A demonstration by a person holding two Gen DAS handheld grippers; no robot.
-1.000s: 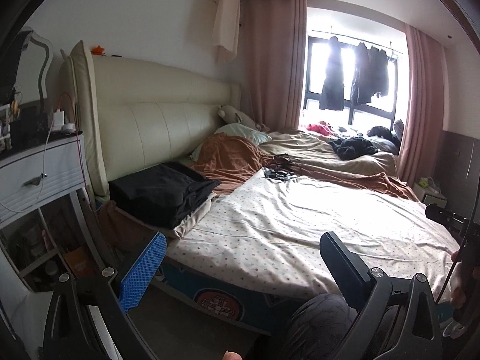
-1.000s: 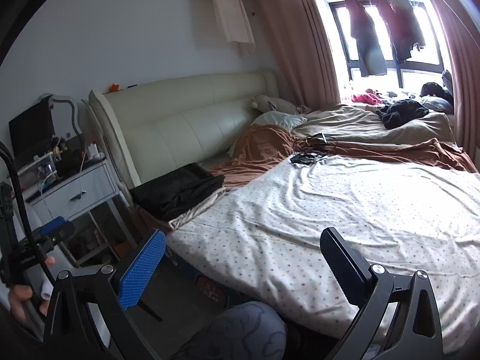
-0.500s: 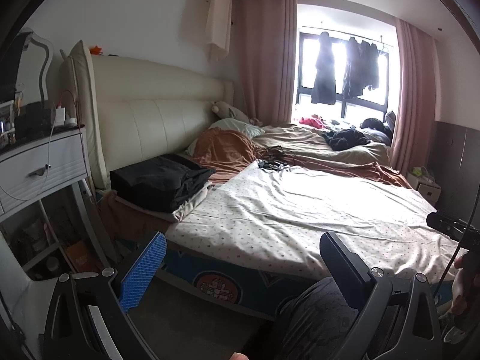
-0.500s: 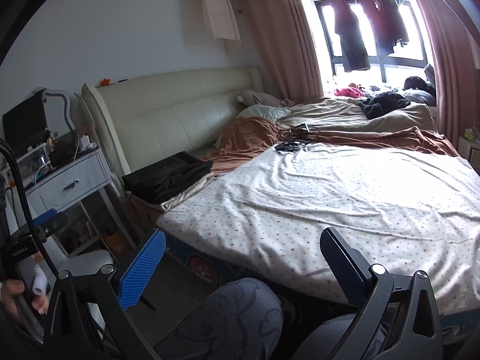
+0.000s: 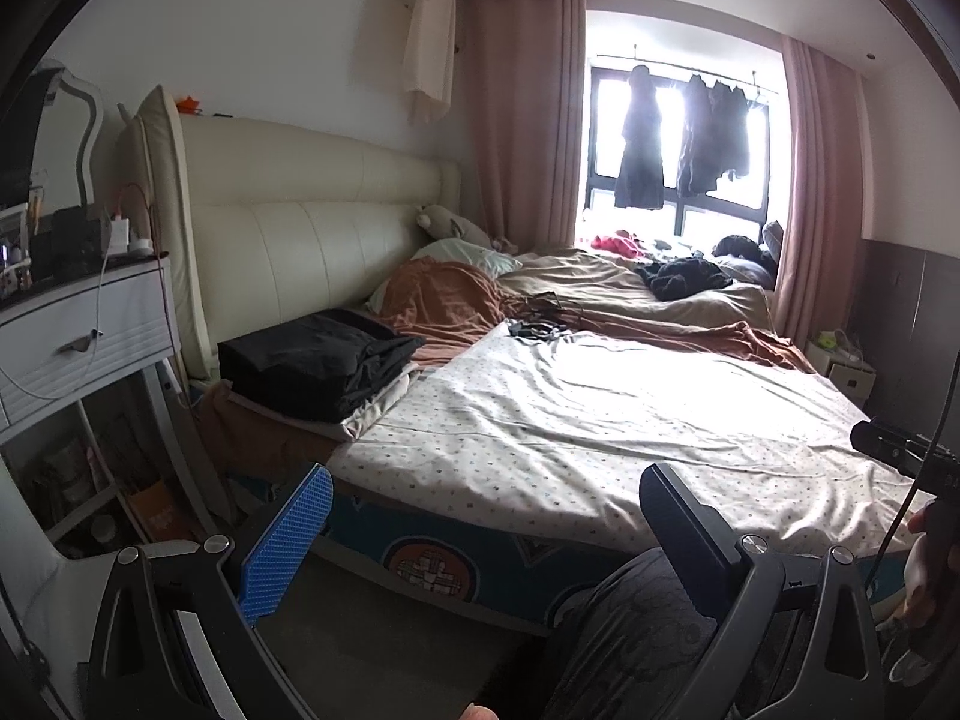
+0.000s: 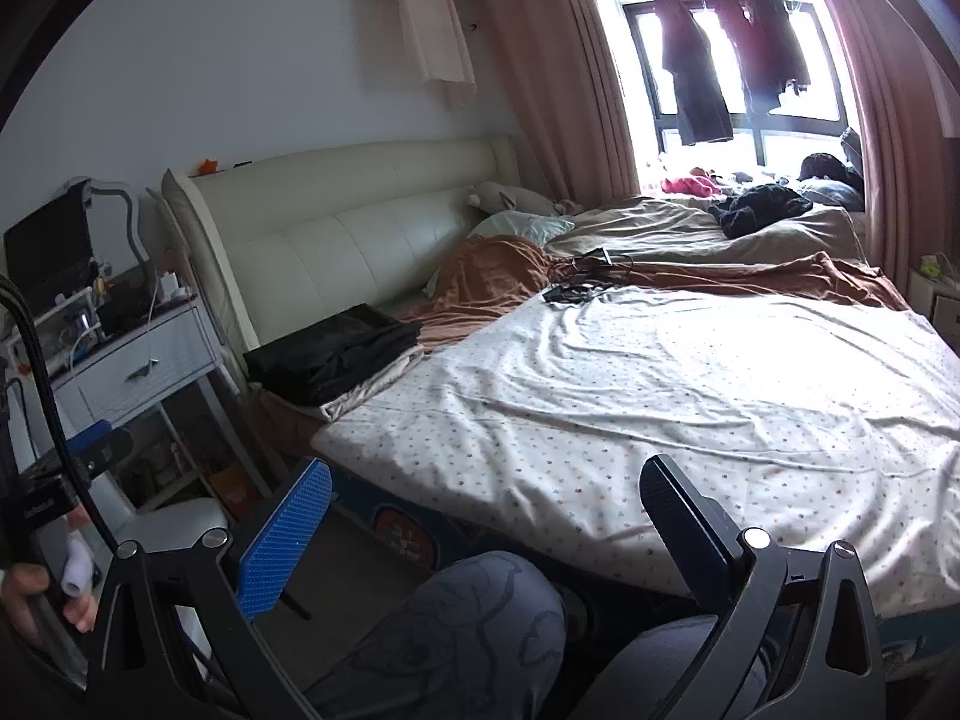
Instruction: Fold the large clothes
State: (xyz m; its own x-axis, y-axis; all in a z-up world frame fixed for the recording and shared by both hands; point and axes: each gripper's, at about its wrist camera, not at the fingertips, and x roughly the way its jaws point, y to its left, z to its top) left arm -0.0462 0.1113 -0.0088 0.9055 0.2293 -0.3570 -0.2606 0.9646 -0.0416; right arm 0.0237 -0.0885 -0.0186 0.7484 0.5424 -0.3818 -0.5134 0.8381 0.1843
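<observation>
1. Left gripper: jaws spread wide, holding nothing, raised short of the bed.
2. Right gripper: jaws equally wide apart and empty, above the person's patterned trouser knee.
3. Folded black clothes lie stacked on the bed's near-left corner, beside the cream headboard.
4. A crumpled black garment lies on the far bedding near the window.

left gripper spread wide, empty, right gripper likewise
</observation>
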